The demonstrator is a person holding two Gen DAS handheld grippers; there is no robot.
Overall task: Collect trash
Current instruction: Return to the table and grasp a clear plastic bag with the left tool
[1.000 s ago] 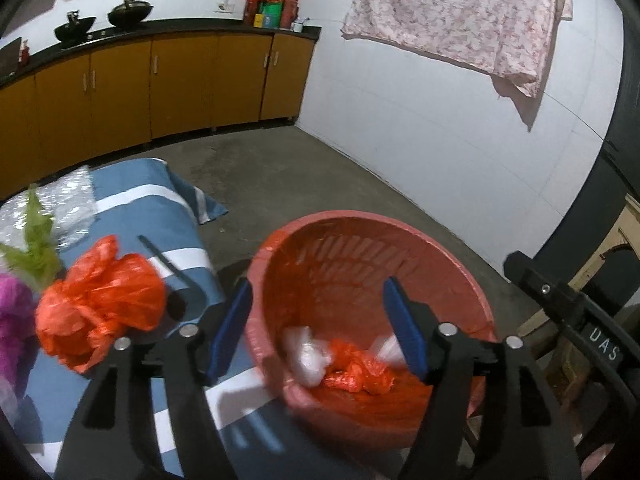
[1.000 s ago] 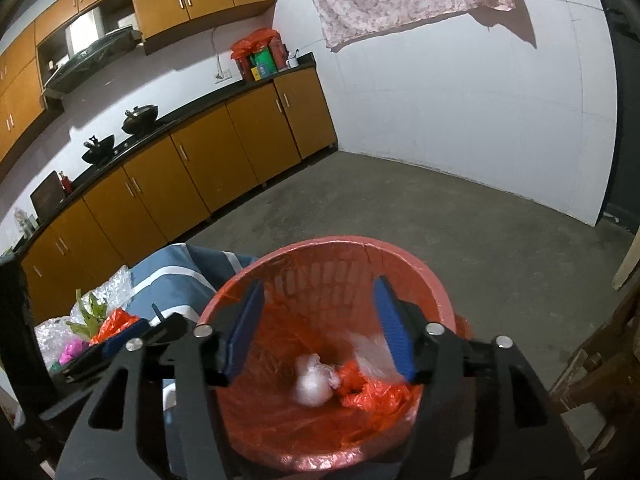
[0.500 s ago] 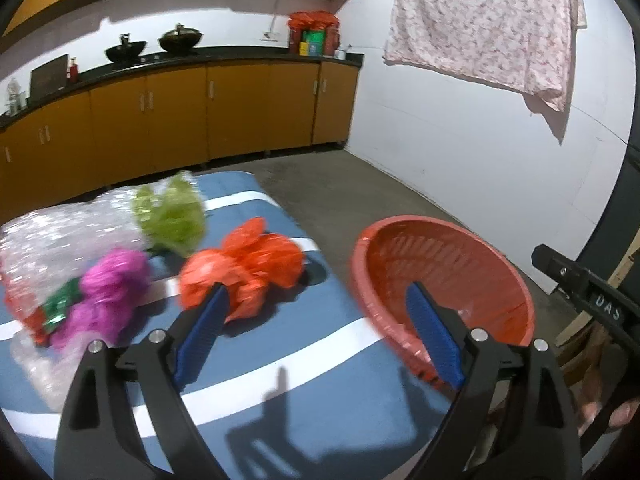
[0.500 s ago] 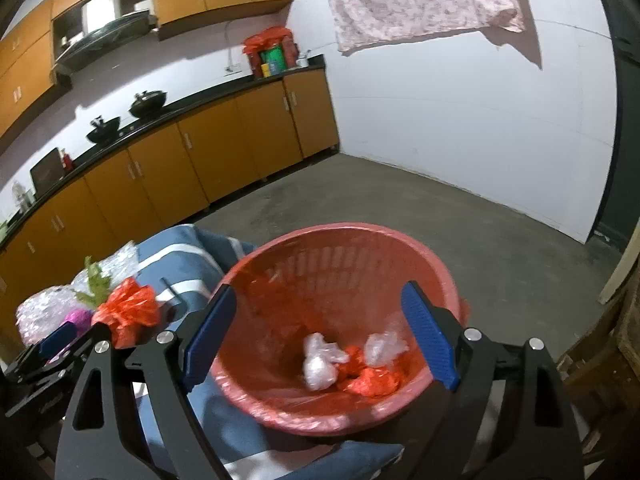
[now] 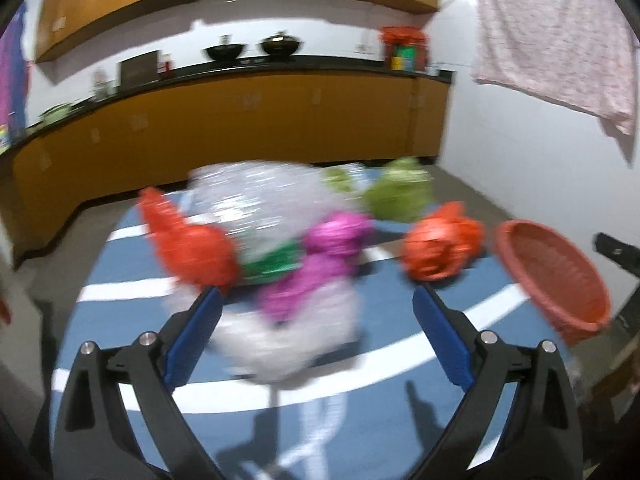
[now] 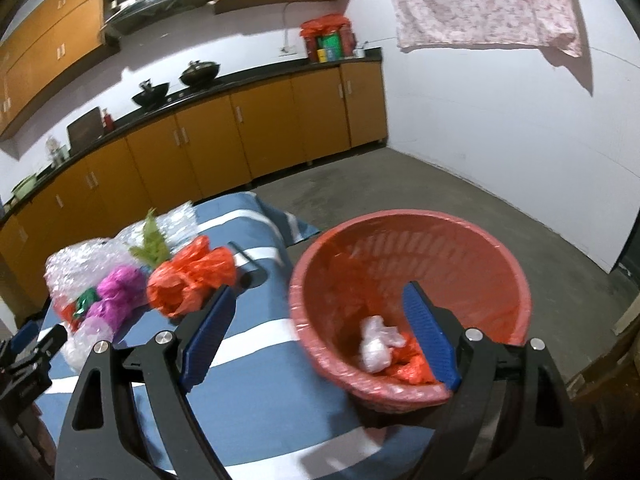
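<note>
A red basket (image 6: 420, 264) stands at the right end of a blue striped cloth (image 6: 256, 368); it also shows in the left wrist view (image 5: 560, 276). White and orange bags (image 6: 380, 348) lie inside it. On the cloth lie an orange bag (image 6: 188, 276), a purple bag (image 6: 116, 292), a green wrapper (image 6: 150, 244) and clear bubble wrap (image 6: 84, 260). My left gripper (image 5: 316, 336) is open and empty over a clear bag (image 5: 296, 336) and the purple bag (image 5: 320, 256). My right gripper (image 6: 320, 336) is open and empty, between the orange bag and the basket.
Orange kitchen cabinets (image 6: 240, 132) with pans on a dark counter run along the back wall. A floral cloth (image 6: 484, 4) hangs on the white wall at right. Bare concrete floor (image 6: 440, 188) lies beyond the basket. A second orange bag (image 5: 192, 244) lies left of the bubble wrap.
My left gripper has swung left, from over the basket to over the pile of bags; its view is blurred. My right gripper has pulled back and left from over the basket.
</note>
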